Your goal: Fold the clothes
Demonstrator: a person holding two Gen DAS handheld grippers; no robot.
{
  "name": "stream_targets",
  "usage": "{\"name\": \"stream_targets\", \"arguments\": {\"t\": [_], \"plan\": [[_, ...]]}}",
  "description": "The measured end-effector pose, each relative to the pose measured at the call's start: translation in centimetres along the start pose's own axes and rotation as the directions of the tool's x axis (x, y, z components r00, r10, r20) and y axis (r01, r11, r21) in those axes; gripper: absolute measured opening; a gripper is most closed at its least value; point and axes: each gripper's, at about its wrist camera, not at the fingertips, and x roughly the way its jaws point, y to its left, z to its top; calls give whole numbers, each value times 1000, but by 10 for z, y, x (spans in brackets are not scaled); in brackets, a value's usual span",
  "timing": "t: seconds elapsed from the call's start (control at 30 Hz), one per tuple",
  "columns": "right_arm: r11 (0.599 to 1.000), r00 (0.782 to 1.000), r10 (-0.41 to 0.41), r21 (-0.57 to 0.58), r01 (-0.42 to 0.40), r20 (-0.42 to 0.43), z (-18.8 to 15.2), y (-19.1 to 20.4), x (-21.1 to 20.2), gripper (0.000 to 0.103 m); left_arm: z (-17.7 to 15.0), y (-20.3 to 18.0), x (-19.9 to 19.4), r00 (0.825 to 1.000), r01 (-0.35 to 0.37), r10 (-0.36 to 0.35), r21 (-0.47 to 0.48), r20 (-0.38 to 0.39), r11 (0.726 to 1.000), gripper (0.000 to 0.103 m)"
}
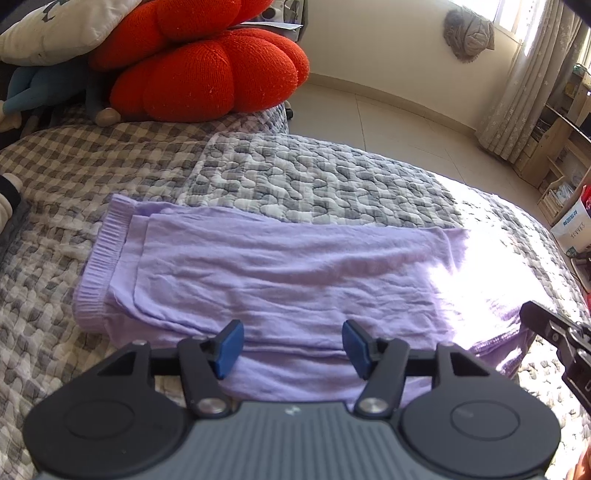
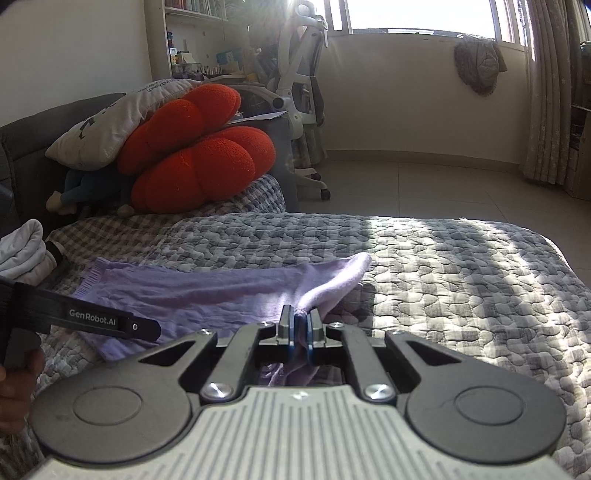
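A lilac garment (image 1: 277, 266) lies folded lengthwise on the quilted bed, its ribbed hem at the left end. My left gripper (image 1: 293, 345) hovers open over the garment's near edge, its blue pads (image 1: 231, 345) wide apart with cloth below them. My right gripper (image 2: 301, 325) is shut on a bunched corner of the lilac garment (image 2: 203, 291) at its right end, and the cloth rises from the bed into the pads. The right gripper (image 1: 554, 332) also shows at the right edge of the left wrist view. A black finger of the left gripper (image 2: 110, 321) crosses the right wrist view.
A red knitted cushion (image 1: 207, 74) and a white pillow (image 1: 55, 29) are stacked at the head of the grey checked quilt (image 1: 314, 173). A pile of light clothes (image 2: 20, 251) sits at the left. Beyond the bed lie a tiled floor, an office chair (image 2: 299, 92) and shelves (image 1: 554, 147).
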Motion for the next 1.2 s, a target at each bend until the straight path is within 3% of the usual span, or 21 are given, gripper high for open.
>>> {"name": "stream_targets", "arguments": {"t": [0.33,0.57,0.9,1.2], "plan": [[979,999,16,-203,-9,32,-14,43,3,9,7,10,-4,985,171,-169,-97,27,980,60],[935,999,44,-353,-34,21,-34,79,11,9,7,-2,-6,971,237,-236,-27,27,971,61],[893,997,60,-450,-32,49,-49,111,20,9,7,-14,-12,973,224,-228,90,33,970,63],[870,996,61,-492,-19,69,-52,122,25,9,8,-5,-1,978,209,-208,51,-17,977,64]]}}
